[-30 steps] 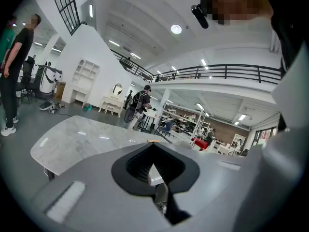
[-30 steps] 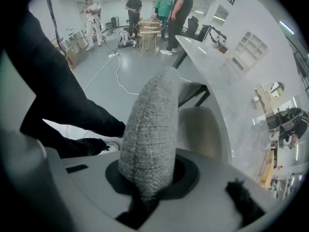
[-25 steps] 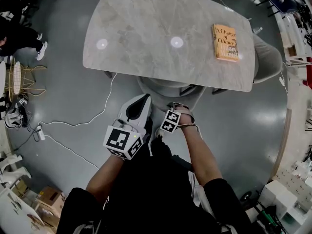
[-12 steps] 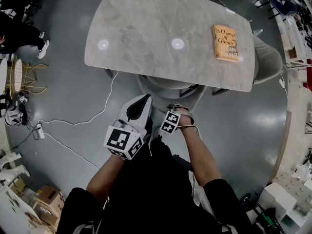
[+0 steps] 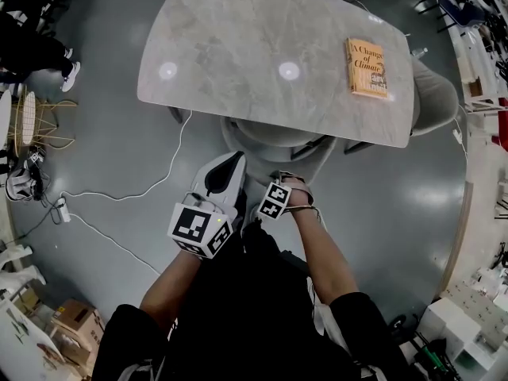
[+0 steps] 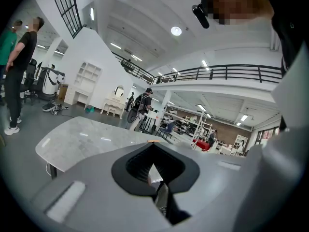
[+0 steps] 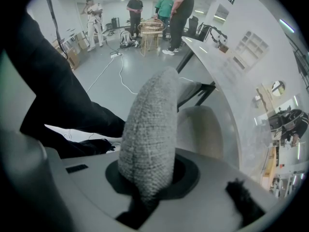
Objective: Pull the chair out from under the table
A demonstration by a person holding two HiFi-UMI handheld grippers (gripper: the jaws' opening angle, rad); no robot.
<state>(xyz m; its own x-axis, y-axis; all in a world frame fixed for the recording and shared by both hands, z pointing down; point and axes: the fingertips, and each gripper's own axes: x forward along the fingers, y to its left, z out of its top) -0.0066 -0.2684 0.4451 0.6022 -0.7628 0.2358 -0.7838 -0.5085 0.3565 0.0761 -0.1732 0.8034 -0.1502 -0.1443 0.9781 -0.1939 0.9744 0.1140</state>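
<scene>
The right gripper (image 7: 145, 182) has drawn back a touch toward the person, and the chair (image 5: 270, 145) has come with it. Its jaws pinch the top rim of the backrest (image 7: 149, 120), a thick rounded roll of nubbly grey looped fabric that fills the slot between them. Beyond it lies the seat (image 7: 203, 129), smooth, pale and round. Much of the chair is tucked under the middle of the table's near edge, with only the back and the rear of the seat showing past it. The table (image 5: 238, 46) has a grey marbled top with rounded corners, glossy enough to carry two bright spots of lamp light. An orange book (image 5: 367, 68) lies flat near its right end. The left gripper (image 5: 234, 163), white shell with a black hollow, hangs just beside the right one, its jaws drawn together on nothing. Dark slanted table legs (image 7: 203, 93) stand close beside the seat, and the person's dark-clothed body is right behind the chair. A second grey chair (image 5: 435, 94) sits at the table's right end. A white cable (image 5: 143, 197) trails over the shiny grey floor (image 5: 397, 205) to the left, and people (image 7: 166, 8) stand well apart by a wicker stool (image 7: 150, 33).
</scene>
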